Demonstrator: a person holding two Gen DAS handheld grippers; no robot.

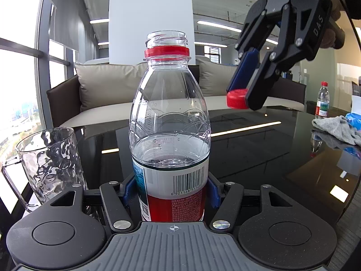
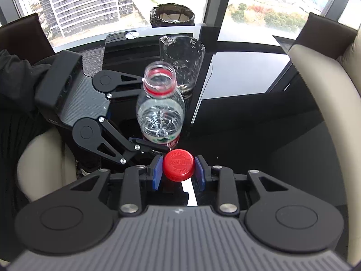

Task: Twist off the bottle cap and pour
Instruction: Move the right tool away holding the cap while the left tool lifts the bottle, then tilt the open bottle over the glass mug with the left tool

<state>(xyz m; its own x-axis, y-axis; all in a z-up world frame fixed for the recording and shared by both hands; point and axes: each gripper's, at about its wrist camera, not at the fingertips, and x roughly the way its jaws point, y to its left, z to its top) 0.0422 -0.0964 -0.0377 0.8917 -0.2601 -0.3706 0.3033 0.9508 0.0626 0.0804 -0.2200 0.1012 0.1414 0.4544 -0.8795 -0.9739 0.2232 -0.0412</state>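
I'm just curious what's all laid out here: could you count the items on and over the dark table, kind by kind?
Water bottles: 2, open bottle and capped bottle
Loose red cap: 1
Glass mug: 1
Grey cloth: 1
Total: 5

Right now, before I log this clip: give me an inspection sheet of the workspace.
Surface: glossy black table, reflective.
Job's things: water bottle upright, uncapped, part full; red cap off; empty glass mug standing on the table near the bottle.
Clutter: grey cloth, second capped bottle at the far edge.
Grippers: left gripper shut on the bottle's label; right gripper shut on the cap, held off to the bottle's side.
Cables: nothing seen.
Surroundings: sofa with cushions, windows, lined bin.
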